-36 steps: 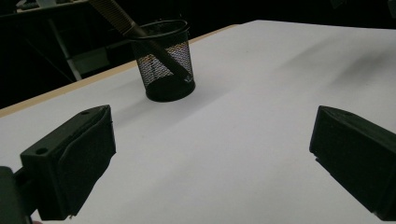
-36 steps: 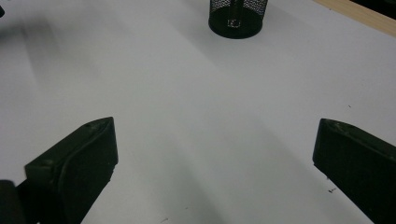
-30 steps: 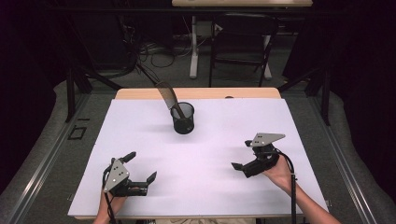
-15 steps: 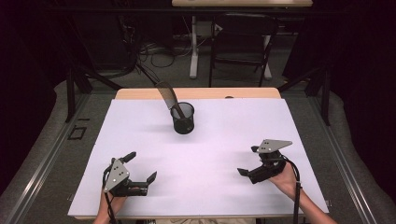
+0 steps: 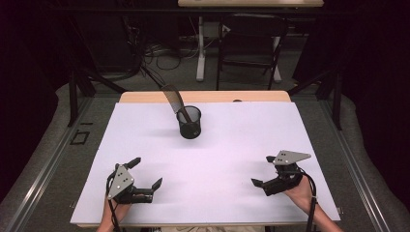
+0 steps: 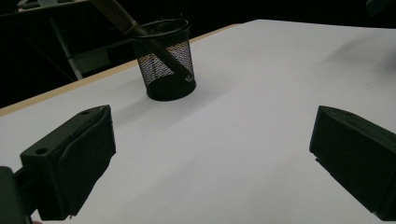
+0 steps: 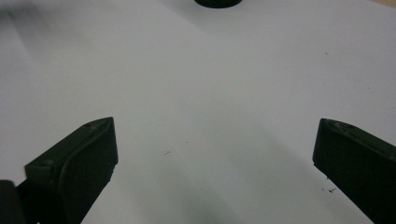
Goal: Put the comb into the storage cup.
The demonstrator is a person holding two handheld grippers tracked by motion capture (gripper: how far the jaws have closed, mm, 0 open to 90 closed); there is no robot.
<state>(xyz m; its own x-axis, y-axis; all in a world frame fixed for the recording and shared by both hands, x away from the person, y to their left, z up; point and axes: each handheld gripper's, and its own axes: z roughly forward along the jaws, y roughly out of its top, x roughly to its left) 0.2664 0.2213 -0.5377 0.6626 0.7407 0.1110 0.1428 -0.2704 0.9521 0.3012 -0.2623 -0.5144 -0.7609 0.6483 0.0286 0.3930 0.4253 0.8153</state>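
Note:
A black mesh cup [image 5: 189,123] stands on the white sheet [image 5: 251,135], toward the back middle of the table. A dark comb [image 5: 173,99] leans out of the cup to the back left. My left gripper [image 5: 146,172] rests low at the front left, open, with nothing between its fingers. My right gripper [image 5: 262,170] sits at the front right, also open and holding nothing. In the left gripper view the cup [image 6: 166,60] and comb [image 6: 116,14] lie ahead of the wide-apart jaws of the left gripper [image 6: 210,149]. The right gripper view shows the right gripper [image 7: 215,158] over bare sheet, with the cup's base [image 7: 217,2] at the top edge.
The table's wooden edge [image 5: 208,96] shows behind the sheet. Beyond it, on the floor, are a folding chair [image 5: 251,43], a desk leg [image 5: 200,48] and loose cables [image 5: 154,50]. Metal rails [image 5: 48,159] run along both sides of the table.
My right gripper has drawn back toward the near edge and a little to the right, still open. The left gripper, cup and comb have not moved.

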